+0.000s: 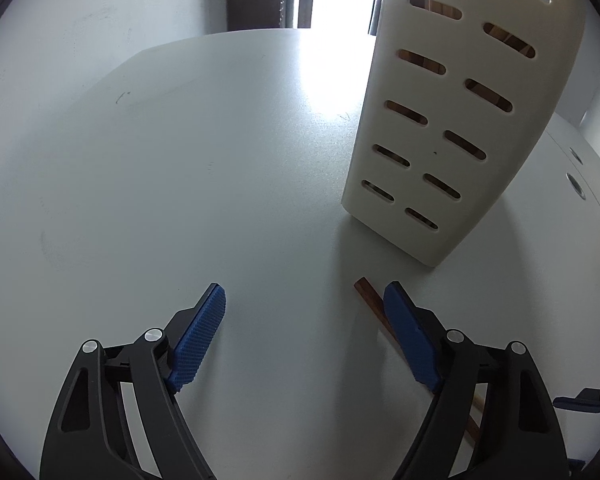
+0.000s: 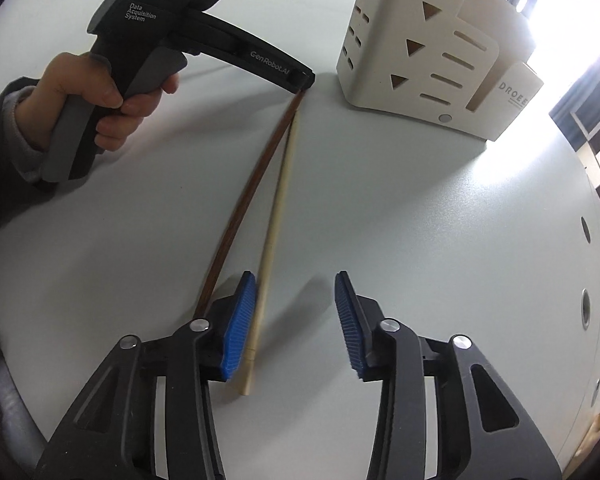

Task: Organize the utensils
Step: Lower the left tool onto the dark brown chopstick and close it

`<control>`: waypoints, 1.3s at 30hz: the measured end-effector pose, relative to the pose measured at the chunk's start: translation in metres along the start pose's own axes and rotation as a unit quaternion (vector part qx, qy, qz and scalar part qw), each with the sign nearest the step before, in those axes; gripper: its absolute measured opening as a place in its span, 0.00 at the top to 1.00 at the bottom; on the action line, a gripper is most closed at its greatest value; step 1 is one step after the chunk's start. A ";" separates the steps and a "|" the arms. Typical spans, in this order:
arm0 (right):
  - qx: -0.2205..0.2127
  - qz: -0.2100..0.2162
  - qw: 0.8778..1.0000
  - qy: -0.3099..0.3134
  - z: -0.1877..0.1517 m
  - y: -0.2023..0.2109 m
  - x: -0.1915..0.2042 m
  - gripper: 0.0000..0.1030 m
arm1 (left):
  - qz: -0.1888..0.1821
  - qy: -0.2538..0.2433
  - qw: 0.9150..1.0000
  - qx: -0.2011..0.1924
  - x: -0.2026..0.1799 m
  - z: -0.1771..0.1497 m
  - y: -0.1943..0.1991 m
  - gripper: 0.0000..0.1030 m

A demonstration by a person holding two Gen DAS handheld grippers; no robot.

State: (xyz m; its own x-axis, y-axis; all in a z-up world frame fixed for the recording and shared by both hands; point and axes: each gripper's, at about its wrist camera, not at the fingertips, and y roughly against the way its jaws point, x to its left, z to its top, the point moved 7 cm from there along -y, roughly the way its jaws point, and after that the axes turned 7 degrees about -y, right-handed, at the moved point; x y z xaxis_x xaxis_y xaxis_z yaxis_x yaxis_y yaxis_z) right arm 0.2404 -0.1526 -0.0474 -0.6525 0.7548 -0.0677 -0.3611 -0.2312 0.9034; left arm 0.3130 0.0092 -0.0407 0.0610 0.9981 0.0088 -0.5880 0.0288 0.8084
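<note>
A dark brown chopstick (image 2: 244,200) and a pale cream chopstick (image 2: 274,224) lie side by side on the white table (image 2: 420,220), their far ends meeting. My left gripper (image 1: 304,300) is open low over the table; the brown chopstick's end (image 1: 368,294) shows by its right finger. In the right wrist view the left gripper's body (image 2: 204,36) reaches over the chopsticks' far ends. My right gripper (image 2: 296,284) is open and empty; the cream chopstick runs along its left finger. A white slotted utensil holder (image 1: 456,112) stands upright beyond the chopsticks and also shows in the right wrist view (image 2: 420,40).
The person's hand (image 2: 100,96) grips the left gripper's handle. Round holes (image 2: 586,308) sit in the table's right part near its edge. Bright window glare falls at the right and back.
</note>
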 end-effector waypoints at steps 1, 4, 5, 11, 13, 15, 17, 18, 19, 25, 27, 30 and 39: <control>0.002 0.002 1.000 0.003 0.000 0.000 -0.001 0.82 | -0.003 0.005 1.000 0.001 0.002 -0.002 0.000 0.22; 0.000 -0.009 1.000 0.006 0.002 -0.002 -0.006 0.95 | -0.009 0.008 1.000 0.000 0.003 -0.006 0.004 0.26; -0.006 -0.017 1.000 0.002 0.005 -0.003 -0.008 0.95 | -0.014 0.010 1.000 0.000 0.004 -0.008 0.005 0.26; -0.058 -0.002 0.998 -0.034 0.024 0.010 -0.027 0.95 | -0.052 0.032 0.998 0.000 0.009 -0.025 0.019 0.26; -0.072 0.004 0.997 -0.042 0.028 0.017 -0.032 0.95 | -0.055 0.038 0.998 0.001 -0.004 -0.022 0.024 0.26; -0.083 0.005 0.995 -0.051 0.031 0.024 -0.036 0.95 | -0.054 0.041 0.998 0.002 -0.009 -0.021 0.029 0.37; -0.098 0.014 0.993 -0.062 0.035 0.031 -0.040 0.95 | -0.055 0.041 0.998 0.004 -0.012 -0.023 0.032 0.48; -0.108 0.018 0.992 -0.068 0.038 0.036 -0.042 0.95 | -0.054 0.041 0.998 0.004 -0.013 -0.024 0.033 0.51; -0.120 0.021 0.990 -0.075 0.039 0.042 -0.043 0.95 | -0.055 0.041 0.998 0.005 -0.014 -0.023 0.033 0.51; -0.224 0.045 0.967 -0.117 0.053 0.087 -0.053 0.99 | -0.041 0.022 0.999 0.005 -0.022 -0.007 0.019 0.52; -0.229 0.053 0.965 -0.118 0.056 0.090 -0.054 0.99 | -0.033 0.010 0.999 0.001 -0.029 -0.001 0.014 0.70; -0.201 0.050 0.972 -0.113 0.057 0.079 -0.054 0.99 | -0.035 0.008 0.999 -0.004 -0.030 0.000 0.011 0.82; -0.042 -0.059 0.997 -0.028 0.016 0.029 -0.064 0.46 | -0.063 0.018 0.998 -0.005 -0.028 0.007 0.004 0.93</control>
State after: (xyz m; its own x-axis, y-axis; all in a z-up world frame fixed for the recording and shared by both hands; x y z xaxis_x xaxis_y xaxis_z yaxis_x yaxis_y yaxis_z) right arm 0.2820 -0.1979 -0.0098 -0.5648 0.8123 -0.1456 -0.4889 -0.1872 0.8520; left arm 0.3142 -0.0188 -0.0335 0.1070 0.9877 -0.1138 -0.5852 0.1551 0.7959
